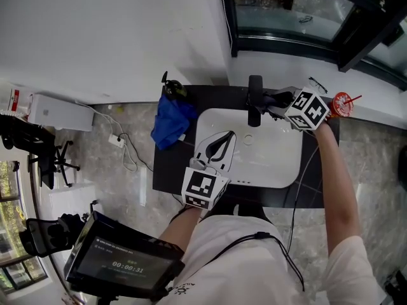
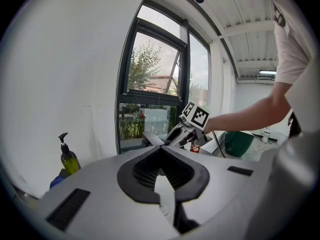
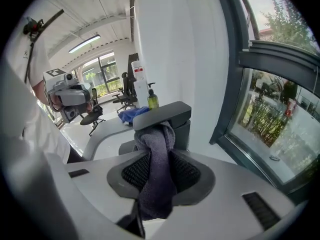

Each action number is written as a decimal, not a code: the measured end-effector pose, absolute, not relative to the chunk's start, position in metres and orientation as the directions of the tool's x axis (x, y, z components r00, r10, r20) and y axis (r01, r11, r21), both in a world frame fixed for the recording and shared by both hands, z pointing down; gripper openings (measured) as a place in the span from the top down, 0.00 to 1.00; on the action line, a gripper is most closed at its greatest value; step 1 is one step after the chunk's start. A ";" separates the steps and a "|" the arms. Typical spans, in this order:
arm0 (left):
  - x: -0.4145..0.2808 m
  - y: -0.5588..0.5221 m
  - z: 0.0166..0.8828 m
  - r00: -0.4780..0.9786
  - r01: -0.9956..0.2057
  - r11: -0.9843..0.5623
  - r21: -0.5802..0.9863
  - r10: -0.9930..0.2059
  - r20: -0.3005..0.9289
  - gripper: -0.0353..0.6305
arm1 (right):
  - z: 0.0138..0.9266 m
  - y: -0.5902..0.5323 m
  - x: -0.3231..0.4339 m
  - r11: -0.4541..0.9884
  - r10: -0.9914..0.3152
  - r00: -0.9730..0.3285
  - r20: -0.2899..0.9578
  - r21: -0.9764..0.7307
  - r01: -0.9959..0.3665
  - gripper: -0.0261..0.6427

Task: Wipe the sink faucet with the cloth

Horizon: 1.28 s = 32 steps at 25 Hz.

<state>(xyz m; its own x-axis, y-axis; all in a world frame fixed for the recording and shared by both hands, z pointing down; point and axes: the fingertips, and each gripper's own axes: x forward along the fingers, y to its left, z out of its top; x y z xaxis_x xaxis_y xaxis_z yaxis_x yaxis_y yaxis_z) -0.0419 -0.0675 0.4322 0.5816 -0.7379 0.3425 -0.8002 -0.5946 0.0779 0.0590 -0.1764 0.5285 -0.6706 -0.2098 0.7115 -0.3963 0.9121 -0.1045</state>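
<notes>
Ideally, steady pressure is put through the right gripper (image 3: pixel 159 153), so that the cloth (image 3: pixel 156 179) is dragged over the faucet (image 3: pixel 162 115) rather than skimmed past it. The wad is best swept across the flat top first, then worked round the sides and down the neck. The clamp should not be slackened, lest the cloth be dropped into the sink (image 1: pixel 283 164). A slow stroke is judged safer, since the top could be knocked and the water turned on.

The right jaws are set partly apart and are clamped on the grey cloth, which is bunched between the pads. Its front fold is pressed against the dark faucet just under the flat top.

The faucet is mounted at the back rim of the white sink, below the window. The left gripper (image 1: pixel 216 146) is held over the sink's front edge, well apart from the faucet, with its jaws together and nothing between them.
</notes>
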 end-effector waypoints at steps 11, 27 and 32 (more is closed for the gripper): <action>-0.030 -0.061 0.430 0.611 -0.778 -0.622 0.087 -0.718 0.334 0.96 | 0.533 -0.174 0.132 0.796 -0.375 -0.605 0.703 -0.091 -0.599 0.79; -0.041 -0.057 0.430 0.601 -0.788 -0.609 0.088 -0.731 0.325 0.96 | 0.503 -0.113 0.043 0.960 -0.147 -0.749 0.646 -0.087 -0.264 0.79; -0.046 -0.055 0.433 0.592 -0.795 -0.599 0.090 -0.736 0.328 0.96 | 0.507 -0.104 0.027 0.976 -0.089 -0.733 0.674 -0.087 -0.199 0.79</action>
